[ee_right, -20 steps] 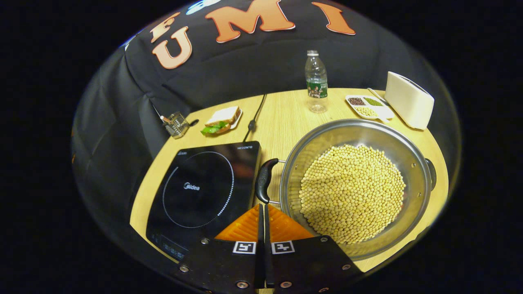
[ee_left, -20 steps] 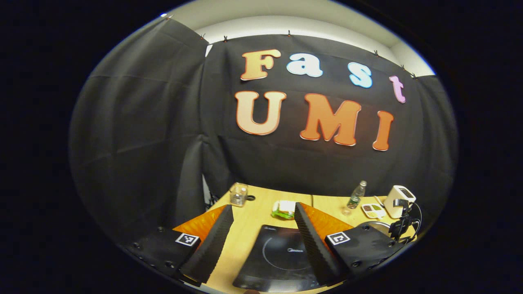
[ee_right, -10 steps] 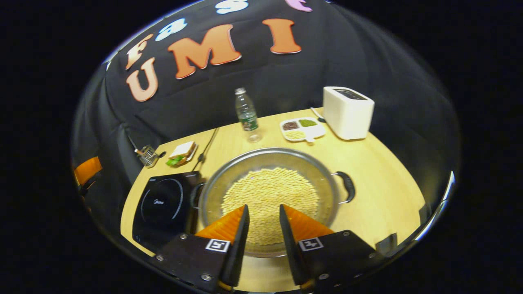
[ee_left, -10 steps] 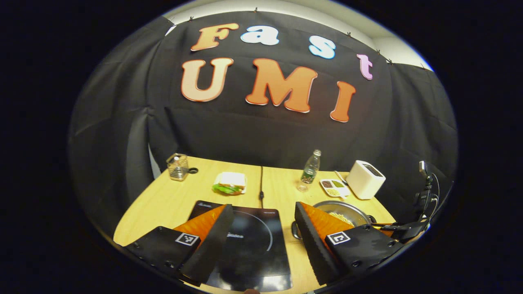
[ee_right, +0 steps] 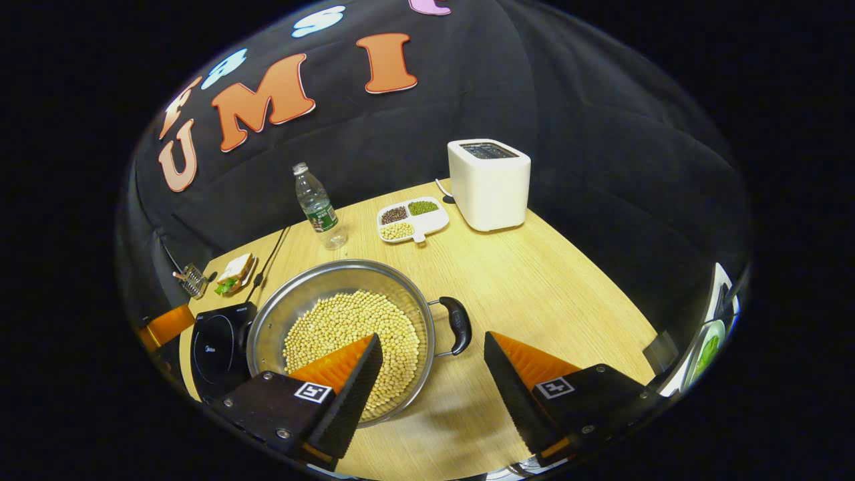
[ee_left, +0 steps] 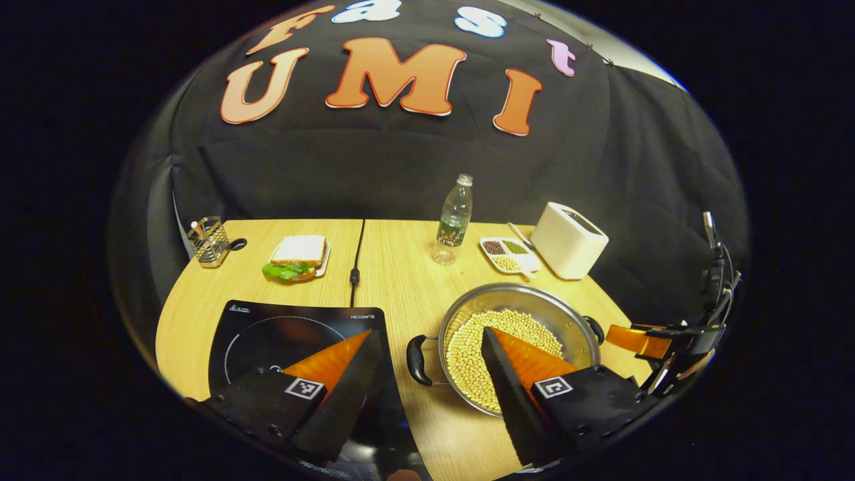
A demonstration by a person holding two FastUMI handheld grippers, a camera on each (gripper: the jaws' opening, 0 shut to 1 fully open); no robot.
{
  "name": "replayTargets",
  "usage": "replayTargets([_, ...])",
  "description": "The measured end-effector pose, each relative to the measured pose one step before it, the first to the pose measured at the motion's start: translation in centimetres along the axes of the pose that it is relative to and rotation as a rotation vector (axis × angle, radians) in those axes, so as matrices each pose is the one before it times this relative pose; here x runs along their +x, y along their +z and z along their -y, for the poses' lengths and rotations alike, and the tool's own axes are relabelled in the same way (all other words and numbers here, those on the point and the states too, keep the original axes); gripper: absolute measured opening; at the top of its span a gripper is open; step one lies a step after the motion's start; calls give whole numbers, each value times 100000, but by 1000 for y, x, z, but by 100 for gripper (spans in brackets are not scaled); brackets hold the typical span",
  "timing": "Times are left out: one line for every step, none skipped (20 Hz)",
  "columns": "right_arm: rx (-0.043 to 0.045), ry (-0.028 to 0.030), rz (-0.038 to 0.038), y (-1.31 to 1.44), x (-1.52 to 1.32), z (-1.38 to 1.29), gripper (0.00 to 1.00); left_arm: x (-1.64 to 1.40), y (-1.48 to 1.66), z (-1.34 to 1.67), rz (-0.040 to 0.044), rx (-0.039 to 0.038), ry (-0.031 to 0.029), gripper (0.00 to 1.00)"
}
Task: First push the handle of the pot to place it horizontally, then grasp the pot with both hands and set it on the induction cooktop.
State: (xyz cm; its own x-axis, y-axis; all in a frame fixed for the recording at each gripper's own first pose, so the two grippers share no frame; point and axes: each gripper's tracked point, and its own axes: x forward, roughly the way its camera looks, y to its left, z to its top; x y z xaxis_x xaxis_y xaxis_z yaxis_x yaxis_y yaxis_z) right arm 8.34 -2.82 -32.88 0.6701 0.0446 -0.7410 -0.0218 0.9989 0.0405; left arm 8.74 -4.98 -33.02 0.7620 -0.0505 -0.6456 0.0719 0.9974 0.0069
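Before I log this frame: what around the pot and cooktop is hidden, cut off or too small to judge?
- Left gripper view: the near edge of the induction cooktop is hidden behind the left claw.
- Left gripper view: the near rim of the pot is hidden by the claw's finger.
- Right gripper view: the cooktop is partly hidden behind the pot.
- Right gripper view: the wire basket's contents are too small to name.

A round steel pot (ee_left: pixel 574 324) is sitting upright on the table, filled with a flat layer of pale yellow beans (ee_right: pixel 347 324). Two black loop handles are sticking out at its nine o'clock (ee_left: pixel 415 361) and three o'clock (ee_right: pixel 459 325). A flat black induction cooktop (ee_left: pixel 267 331) is lying just beside it, at the pot's nine o'clock.
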Motion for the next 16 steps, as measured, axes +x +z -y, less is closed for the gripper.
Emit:
replayTargets([73,-111,-646,-7,395,-1,95,946,-428,-166,-1749,1416,1495,99])
replayTargets([-53,146,-723,-11,358,77,95,892,-342,7,-894,998,1036,99])
replayTargets([-39,-21,-631,-121,463,-131,95,810,-289,179,-868,594,403,99])
replayTargets([-108,-346,-254,-71,420,102,95,407,-322,257,-434,-66,343,99])
replayTargets([-193,-353,177,54,497,143,95,688,-60,128,581,-731,127,99])
replayTargets([-129,-609,489,65,447,234,95,674,-290,178,199,-572,-47,99])
replayTargets([94,-196,444,-21,580,-32,95,718,-456,-154,-410,143,1335,99])
replayTargets([118,-117,239,-83,391,55,95,719,-630,-381,-513,457,1904,99])
replayTargets([27,-109,198,-141,205,279,95,608,-778,-150,-1202,166,1610,99])
replayTargets([-88,-210,39,-309,241,184,95,450,-788,-61,-1132,-589,914,99])
replayTargets([-159,-210,-435,-315,414,-7,95,474,-691,187,-1161,-684,-16,99])
replayTargets([53,-59,-659,-378,328,1,95,347,-550,98,-775,-325,-161,99])
replayTargets([226,175,-640,-274,202,8,95,330,-520,-44,-655,197,201,99])
replayTargets([311,296,-580,-191,178,-44,96,200,-211,56,-215,154,-10,99])
replayTargets([263,371,-772,-328,199,-171,95,182,50,292,582,165,-837,99])
replayTargets([168,347,-701,-238,108,-92,95,216,-55,180,-602,-404,-793,94])
